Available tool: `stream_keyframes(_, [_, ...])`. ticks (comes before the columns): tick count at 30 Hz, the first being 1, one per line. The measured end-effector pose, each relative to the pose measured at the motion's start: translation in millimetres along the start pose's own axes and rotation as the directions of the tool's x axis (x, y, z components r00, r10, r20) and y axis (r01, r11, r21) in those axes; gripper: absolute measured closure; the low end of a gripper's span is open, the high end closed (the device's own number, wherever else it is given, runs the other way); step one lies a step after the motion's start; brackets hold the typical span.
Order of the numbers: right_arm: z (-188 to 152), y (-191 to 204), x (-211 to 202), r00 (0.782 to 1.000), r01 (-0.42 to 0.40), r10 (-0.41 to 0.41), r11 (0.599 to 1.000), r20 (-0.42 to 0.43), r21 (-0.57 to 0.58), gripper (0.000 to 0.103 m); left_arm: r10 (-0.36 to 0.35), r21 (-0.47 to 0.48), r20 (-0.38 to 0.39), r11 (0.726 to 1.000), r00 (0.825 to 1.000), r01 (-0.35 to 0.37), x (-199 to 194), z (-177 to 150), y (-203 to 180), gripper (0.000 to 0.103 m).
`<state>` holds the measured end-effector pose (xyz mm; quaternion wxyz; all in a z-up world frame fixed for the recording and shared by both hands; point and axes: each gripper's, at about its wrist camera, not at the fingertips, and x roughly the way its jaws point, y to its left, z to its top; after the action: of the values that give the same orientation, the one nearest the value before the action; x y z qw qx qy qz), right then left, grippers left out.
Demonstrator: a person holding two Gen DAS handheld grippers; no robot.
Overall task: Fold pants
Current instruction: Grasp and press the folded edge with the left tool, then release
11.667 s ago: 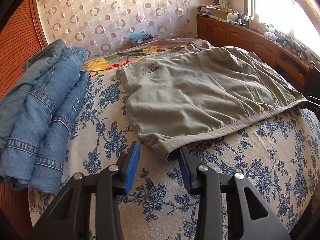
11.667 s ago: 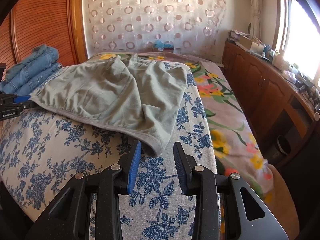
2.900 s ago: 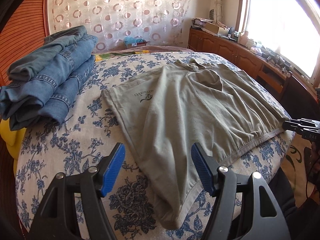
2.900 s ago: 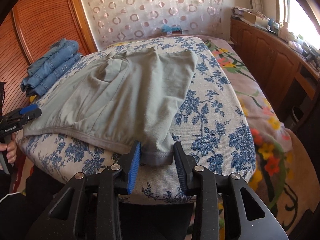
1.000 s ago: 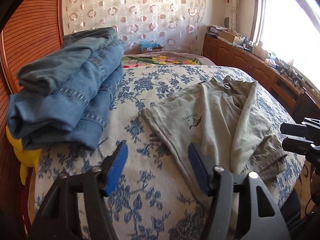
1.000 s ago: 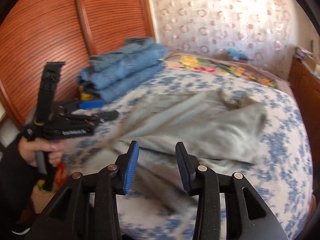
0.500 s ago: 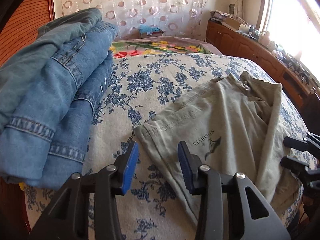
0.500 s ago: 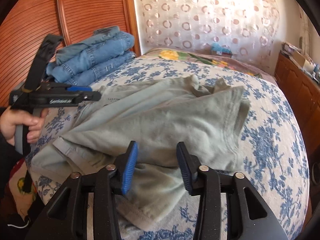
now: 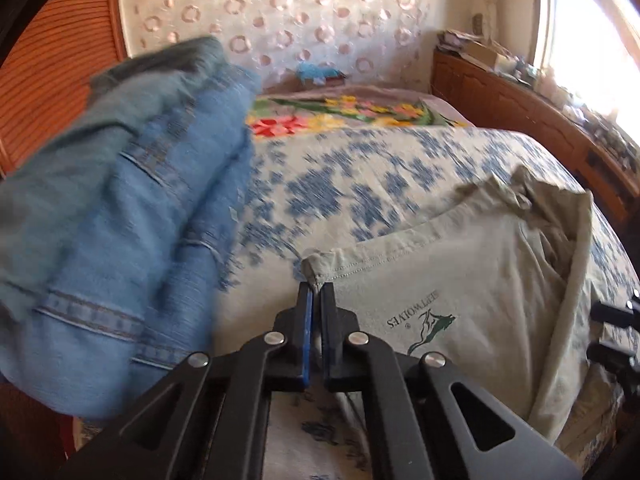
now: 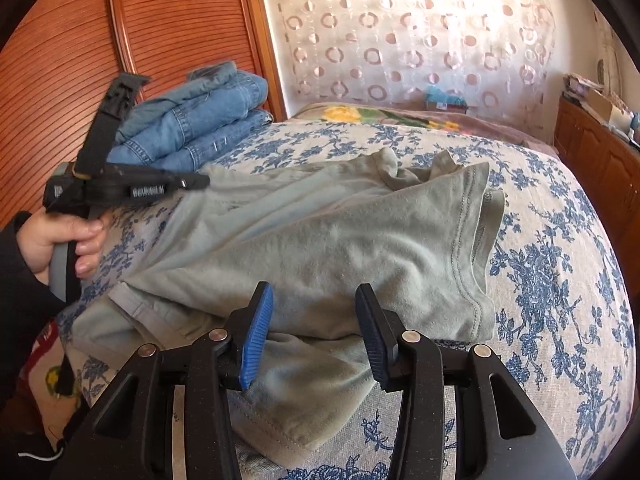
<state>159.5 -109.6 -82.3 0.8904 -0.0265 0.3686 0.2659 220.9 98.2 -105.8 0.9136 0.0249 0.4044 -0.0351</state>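
- Left wrist view: left gripper (image 9: 316, 292) has just closed and is clenched on the hem corner of the grey-green pants (image 9: 460, 280), which lie on the bed (image 9: 360, 184) over the blue-floral cover. Only a small tip of cloth pokes out past the jaws, so the bite looks shallow; risk: corner slips out on the lift.
- Same view: stack of folded jeans (image 9: 120, 216) sits just beside the gripper's left side. A wide swing with the corner could drag or topple it.
- Right wrist view: right gripper (image 10: 314, 322) is released, jaws apart over the folded-over leg near the bed's front edge, pads not pressing the cloth. If the left pulls before the right clamps, the fold likely skews.
- Same view: the pants are already bunched and doubled, lower layer hanging toward the edge. Risk: right gripper pinches only 1 layer, or the cloth slides off the bed.
- Hand (image 10: 60, 240) on the left gripper's handle is clear of the fabric.
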Motion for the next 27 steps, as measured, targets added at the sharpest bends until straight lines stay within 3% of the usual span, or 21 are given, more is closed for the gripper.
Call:
stream_keyframes(5, [-0.5, 0.2, -0.4, 1.0, 0.001, -0.001, 1.0, 0.002, -0.004, 0.06, -0.044, -0.026, 0.002, 0.999, 0.999, 0.044, -8.2, 4.9, 9.7, 0.099])
stream_keyframes(8, [-0.5, -1.3, -0.5, 1.0, 0.0, 0.0, 1.0, 0.004, 0.002, 0.06, -0.054, -0.022, 0.006, 0.998, 0.999, 0.054, -17.1, 0.0, 7.7, 0.092])
stream_keyframes(12, [-0.2, -3.9, -6.0, 1.0, 0.015, -0.015, 1.0, 0.011, 0.006, 0.06, -0.083, 0.014, 0.029, 0.996, 0.996, 0.083, -34.9, -12.9, -4.0, 0.065])
stream_keyframes(23, [-8.2, -46.4, -30.3, 0.992, 0.127, -0.127, 0.991, -0.007, 0.03, 0.058, -0.178, 0.062, 0.039, 0.982, 0.983, 0.176, -71.2, -50.0, -41.3, 0.054])
stream_keyframes(27, [-10.1, -59.3, -28.7, 0.989, 0.143, -0.142, 0.989, -0.033, 0.037, 0.058, -0.2, 0.067, 0.033, 0.978, 0.979, 0.197, -74.6, -63.2, -51.2, 0.038])
